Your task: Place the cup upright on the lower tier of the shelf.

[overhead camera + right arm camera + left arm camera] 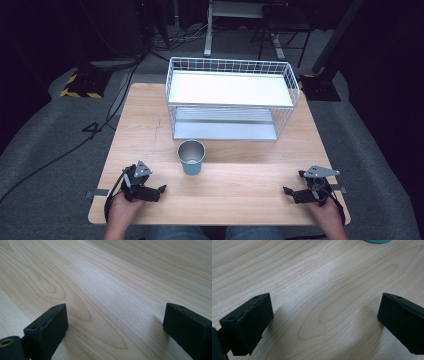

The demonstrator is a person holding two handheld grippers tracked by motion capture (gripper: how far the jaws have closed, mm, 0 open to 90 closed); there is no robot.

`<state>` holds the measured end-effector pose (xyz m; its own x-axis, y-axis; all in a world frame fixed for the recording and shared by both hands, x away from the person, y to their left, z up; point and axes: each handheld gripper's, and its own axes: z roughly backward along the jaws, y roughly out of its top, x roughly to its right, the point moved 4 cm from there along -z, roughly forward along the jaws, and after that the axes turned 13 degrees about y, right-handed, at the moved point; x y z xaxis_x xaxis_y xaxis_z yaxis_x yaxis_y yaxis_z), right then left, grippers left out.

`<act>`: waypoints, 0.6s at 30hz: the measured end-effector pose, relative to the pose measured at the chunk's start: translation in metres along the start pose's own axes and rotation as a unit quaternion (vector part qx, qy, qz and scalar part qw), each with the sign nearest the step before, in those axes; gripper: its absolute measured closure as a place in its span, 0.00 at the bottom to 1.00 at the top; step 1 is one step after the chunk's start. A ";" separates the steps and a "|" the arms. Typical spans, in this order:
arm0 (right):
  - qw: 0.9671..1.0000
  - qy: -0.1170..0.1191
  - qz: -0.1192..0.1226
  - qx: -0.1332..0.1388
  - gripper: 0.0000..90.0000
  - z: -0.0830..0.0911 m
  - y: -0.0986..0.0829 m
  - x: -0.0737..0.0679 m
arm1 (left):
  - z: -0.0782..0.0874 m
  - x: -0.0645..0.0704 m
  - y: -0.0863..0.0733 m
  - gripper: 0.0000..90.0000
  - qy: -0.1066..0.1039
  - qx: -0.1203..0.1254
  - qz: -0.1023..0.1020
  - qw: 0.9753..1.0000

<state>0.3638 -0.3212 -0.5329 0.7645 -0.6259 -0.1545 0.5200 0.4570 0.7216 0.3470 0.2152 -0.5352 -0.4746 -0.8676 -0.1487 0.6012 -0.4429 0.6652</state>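
A teal cup point(191, 157) with a metal inside stands upright on the wooden table point(150, 130), just in front of a white wire rack point(230, 97). My left gripper point(159, 192) rests low at the table's front left, open, with bare wood between its jaws; the cup's teal base point(377, 241) peeks in at the top edge of the left gripper view. My right gripper point(287, 192) rests at the front right, open, with only wood grain between its jaws point(115, 312). Both grippers point(325, 312) are well apart from the cup.
The two-tier wire rack holds a white top shelf point(227, 89) and a lower slatted shelf point(225, 125). Cables point(95, 127) run over the grey floor to the left. Table legs and stands sit behind the rack in the dark.
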 end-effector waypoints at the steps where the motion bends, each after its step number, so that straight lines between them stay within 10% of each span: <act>1: 1.000 -0.001 -0.001 0.000 0.07 0.000 0.000 0.000 | 0.001 0.000 0.000 0.02 0.000 0.000 0.001 1.000; 18: 1.000 -0.007 -0.004 0.001 0.07 -0.001 0.001 0.000 | 0.023 0.004 0.019 0.10 -0.018 0.041 0.015 0.999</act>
<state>0.3643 -0.3200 -0.5330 0.7555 -0.6375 -0.1510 0.5252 0.4516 0.7213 0.3420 0.2084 -0.5066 -0.4813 -0.8705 -0.1028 0.5615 -0.3962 0.7265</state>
